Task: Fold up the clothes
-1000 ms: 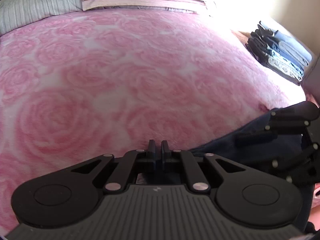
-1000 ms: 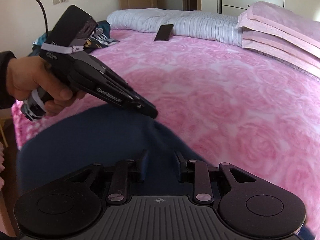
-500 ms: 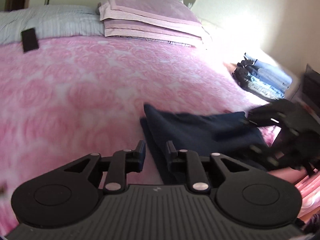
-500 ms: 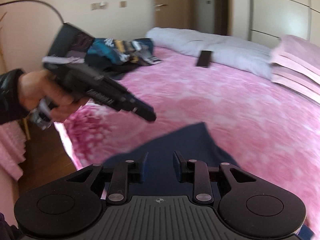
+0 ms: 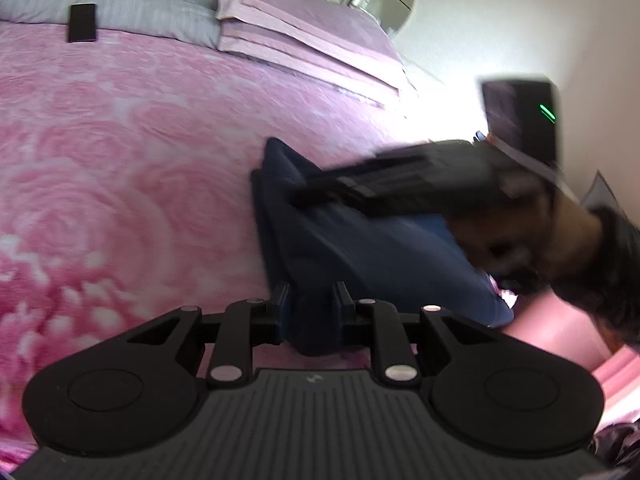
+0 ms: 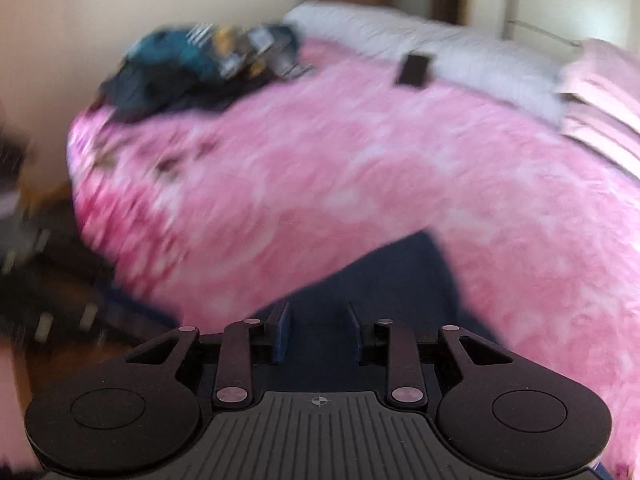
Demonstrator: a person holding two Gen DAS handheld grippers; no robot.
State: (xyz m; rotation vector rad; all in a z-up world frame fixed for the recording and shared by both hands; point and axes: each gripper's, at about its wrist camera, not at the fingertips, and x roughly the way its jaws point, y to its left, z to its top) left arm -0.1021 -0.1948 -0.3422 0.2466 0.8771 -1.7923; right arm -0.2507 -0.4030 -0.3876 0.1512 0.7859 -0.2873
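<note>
Navy cloth is seen between the parted jaws of the left gripper (image 5: 310, 306), and whether it is pinched cannot be told; the jaws have just been opening. The right gripper (image 6: 318, 330) likewise stands over the navy garment (image 5: 360, 248), its grip unclear. The garment lies folded at lower centre on the pink bedspread (image 5: 120, 160). It is judged soft, light and limp; its folded edge is best grasped.

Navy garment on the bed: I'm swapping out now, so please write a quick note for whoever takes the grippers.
Left gripper: jaws just opened, navy garment between them, not pinched.
Right gripper: jaws part open over the same cloth; grip unclear.
Garment lies folded at the near edge of the pink bedspread.
Left: unfolded clothes heap at the far corner.
</note>
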